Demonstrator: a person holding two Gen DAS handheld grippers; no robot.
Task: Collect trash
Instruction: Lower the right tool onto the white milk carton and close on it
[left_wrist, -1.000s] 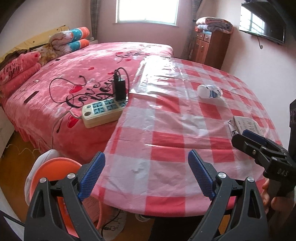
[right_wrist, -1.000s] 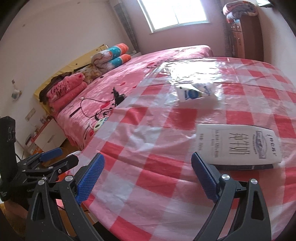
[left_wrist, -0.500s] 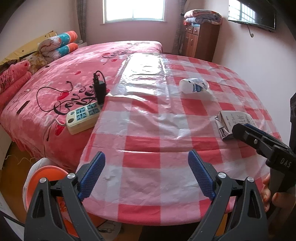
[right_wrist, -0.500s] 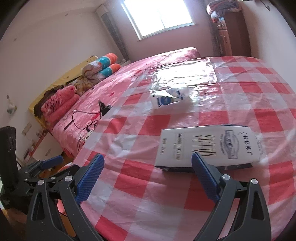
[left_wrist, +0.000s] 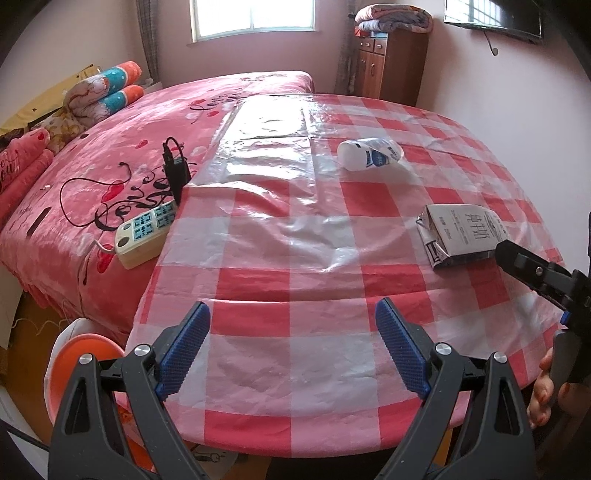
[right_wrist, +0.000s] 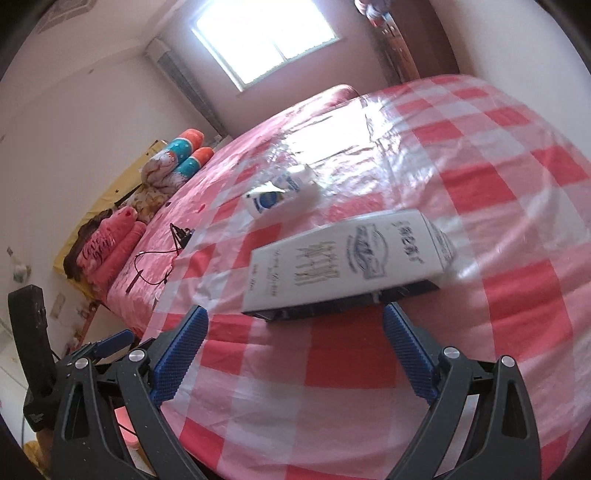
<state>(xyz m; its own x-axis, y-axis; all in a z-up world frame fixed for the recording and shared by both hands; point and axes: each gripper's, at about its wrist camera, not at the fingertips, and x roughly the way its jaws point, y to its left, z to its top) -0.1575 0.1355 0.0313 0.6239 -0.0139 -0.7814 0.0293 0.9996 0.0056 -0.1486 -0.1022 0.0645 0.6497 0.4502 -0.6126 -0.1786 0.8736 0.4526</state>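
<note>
A flattened white milk carton (left_wrist: 461, 232) lies on the red-and-white checked tablecloth (left_wrist: 295, 280), near the right edge. Farther back a small white bottle (left_wrist: 369, 155) with a blue label lies on its side. My left gripper (left_wrist: 293, 347) hovers open over the table's near edge with nothing between its fingers. My right gripper (right_wrist: 295, 339) is open too, its blue pads just short of the carton (right_wrist: 347, 262), which lies ahead of them and slightly right; the bottle (right_wrist: 280, 195) is beyond. In the left wrist view the right gripper (left_wrist: 524, 258) reaches in beside the carton, a hand on its handle.
An orange bin (left_wrist: 85, 354) lined with a white bag stands on the floor at the table's left front. A power strip (left_wrist: 144, 232) with a black charger and cable lies on the pink bed beside the table. A wooden cabinet (left_wrist: 388, 66) stands at the back wall.
My right gripper has closed in on the carton and rolled, so the carton looks larger and tilted. My left gripper has shifted across the table's near edge; both stay open.
</note>
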